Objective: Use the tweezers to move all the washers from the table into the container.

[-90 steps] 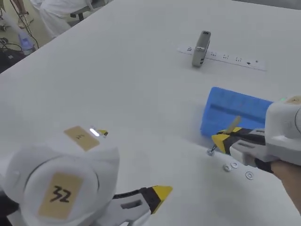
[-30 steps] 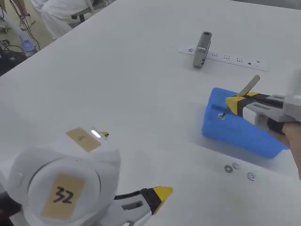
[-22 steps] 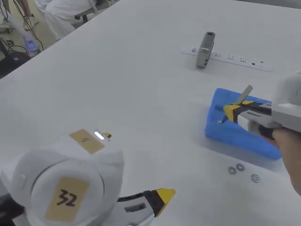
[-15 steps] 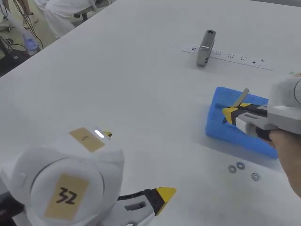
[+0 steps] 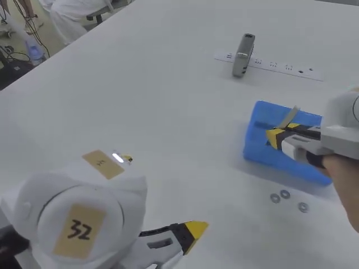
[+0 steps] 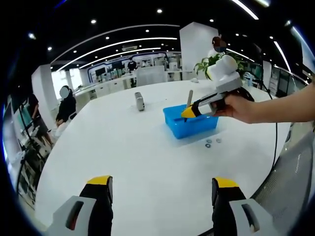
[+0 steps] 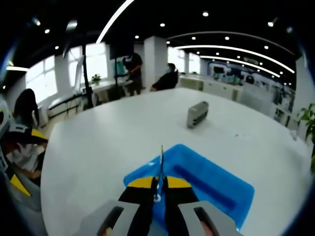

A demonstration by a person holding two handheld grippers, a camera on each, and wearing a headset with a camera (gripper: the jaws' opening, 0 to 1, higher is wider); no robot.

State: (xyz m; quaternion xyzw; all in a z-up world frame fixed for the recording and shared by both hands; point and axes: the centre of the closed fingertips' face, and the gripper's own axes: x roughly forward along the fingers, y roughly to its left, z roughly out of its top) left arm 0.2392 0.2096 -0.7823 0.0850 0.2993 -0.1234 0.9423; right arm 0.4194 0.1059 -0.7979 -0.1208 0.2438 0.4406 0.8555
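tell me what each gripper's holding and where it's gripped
Right gripper: tweezers, pinched between its fingers about mid-length, one end sticking out past them. Left gripper: open, nothing held.

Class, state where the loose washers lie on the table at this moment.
In the head view, three washers lie on the white table at lower right, just in front of the blue container.

Right end of the container (image 5: 259,134) behind the right gripper (image 5: 273,138); tips of the tweezers (image 7: 161,166) too small
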